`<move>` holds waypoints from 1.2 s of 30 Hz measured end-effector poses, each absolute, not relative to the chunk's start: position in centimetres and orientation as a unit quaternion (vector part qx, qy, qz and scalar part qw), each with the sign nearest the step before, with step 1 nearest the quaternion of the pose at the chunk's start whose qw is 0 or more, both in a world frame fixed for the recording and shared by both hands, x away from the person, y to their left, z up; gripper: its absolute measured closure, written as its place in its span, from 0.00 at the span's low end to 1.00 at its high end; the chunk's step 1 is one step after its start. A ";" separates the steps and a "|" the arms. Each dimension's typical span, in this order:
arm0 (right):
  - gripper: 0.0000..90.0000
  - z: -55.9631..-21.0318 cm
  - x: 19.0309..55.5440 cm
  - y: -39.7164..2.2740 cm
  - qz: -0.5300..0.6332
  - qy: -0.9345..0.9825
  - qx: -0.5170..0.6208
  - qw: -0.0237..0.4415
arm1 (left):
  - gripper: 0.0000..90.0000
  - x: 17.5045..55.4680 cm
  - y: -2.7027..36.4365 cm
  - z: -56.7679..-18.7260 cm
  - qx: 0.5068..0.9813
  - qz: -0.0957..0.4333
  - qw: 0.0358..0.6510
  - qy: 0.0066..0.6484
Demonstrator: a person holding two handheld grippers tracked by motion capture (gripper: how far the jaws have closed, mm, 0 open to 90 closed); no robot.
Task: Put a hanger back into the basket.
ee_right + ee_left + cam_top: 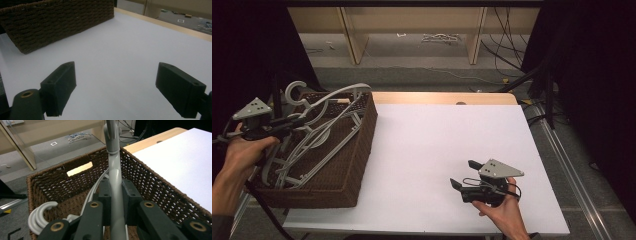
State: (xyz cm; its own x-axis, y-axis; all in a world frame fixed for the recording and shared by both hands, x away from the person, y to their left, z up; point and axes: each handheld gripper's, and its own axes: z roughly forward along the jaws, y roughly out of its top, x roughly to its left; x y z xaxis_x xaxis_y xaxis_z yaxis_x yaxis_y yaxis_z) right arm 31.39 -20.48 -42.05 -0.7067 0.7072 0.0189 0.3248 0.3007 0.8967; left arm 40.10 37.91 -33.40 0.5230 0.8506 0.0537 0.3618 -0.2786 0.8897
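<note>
The grey hanger (115, 182) I'm working on sits at the top of the pile in the wicker basket (362, 150), its neck running up between the pads of my left hand-held gripper (116, 195), which is clamped on it. In the left gripper view the hook rises past the basket's far wall, near the cut-out handle. From the high view the hanger's long arm arcs over the basket rim toward the worktop (437, 145), so part of it is already clear of the weave.

Under it lie the other hangers (307, 150) — a loose tangle of grey arms and hooks, a couple of hooks curled at the near-left corner in the left gripper view (40, 216).

My worry is that tangle. I judge that if I pull the held hanger sideways, one of its arms could snag a neighbour's hook and drag several out, or tip the basket, which stands at the left edge of the worktop with its near corner close to the drop. The grip is on a smooth round neck, so the hanger could also swivel between the pads and swing — a straight upward lift first looks safer.

My right hand-held gripper (469, 175) rests on the white worktop well apart from the basket, jaws wide apart and holding nothing, free to steady the basket wall if needed.
</note>
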 end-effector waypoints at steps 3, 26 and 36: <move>0.20 -42.1 31.4 -20.5 0.493 0.783 0.328 0.193 | 0.89 39.9 38.2 -33.4 0.755 0.276 0.441 0.399; 0.20 -42.2 31.5 -20.5 0.491 0.784 0.330 0.190 | 0.88 39.6 39.0 -34.6 0.777 0.253 0.400 0.416; 0.20 -42.2 31.5 -20.5 0.489 0.786 0.328 0.189 | 0.88 40.3 38.7 -35.7 0.791 0.230 0.393 0.408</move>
